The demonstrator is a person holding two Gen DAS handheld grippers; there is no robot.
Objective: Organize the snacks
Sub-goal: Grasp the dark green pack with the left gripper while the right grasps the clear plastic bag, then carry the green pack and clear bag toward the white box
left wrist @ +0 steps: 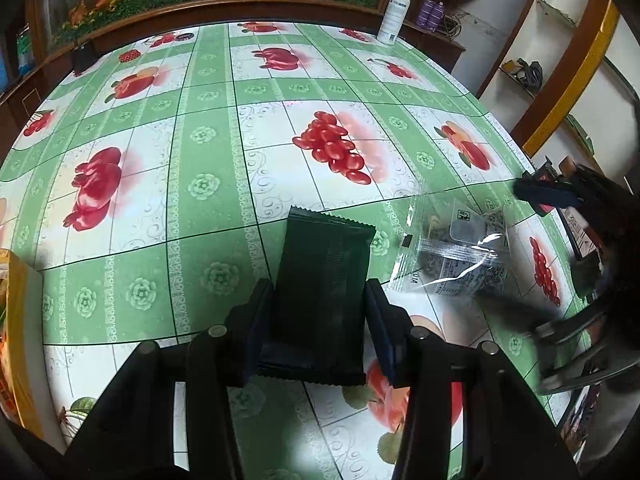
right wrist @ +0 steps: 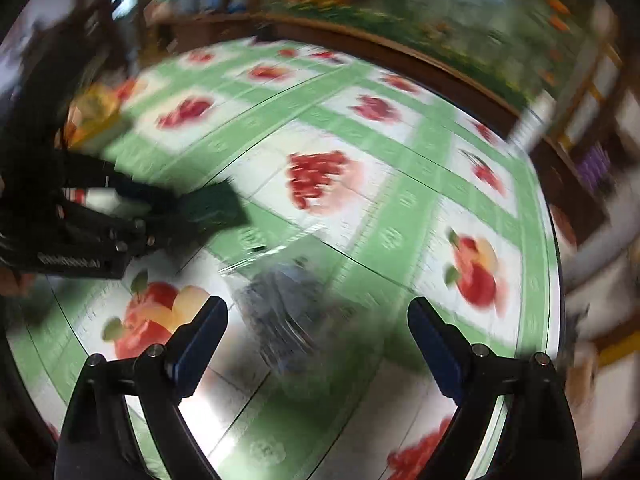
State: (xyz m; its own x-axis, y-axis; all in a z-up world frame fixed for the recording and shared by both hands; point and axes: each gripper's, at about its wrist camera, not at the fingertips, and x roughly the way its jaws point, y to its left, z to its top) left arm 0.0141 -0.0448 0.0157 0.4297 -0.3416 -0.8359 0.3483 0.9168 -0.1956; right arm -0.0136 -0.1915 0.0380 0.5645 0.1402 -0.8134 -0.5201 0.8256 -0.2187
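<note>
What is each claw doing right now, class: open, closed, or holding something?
Left claw: closed on the dark green packet.
Right claw: open, empty, above the clear snack bag.

A: What covers the table?
B: A tablecloth [left wrist: 212, 128] in green and white checks, printed with red fruit.
A: And at the far edge?
B: A white spray bottle [left wrist: 394, 14] stands upright near the corner. Behind it, 2 purple bottles [left wrist: 430, 12] sit side by side on a wooden shelf [left wrist: 436, 34].
</note>
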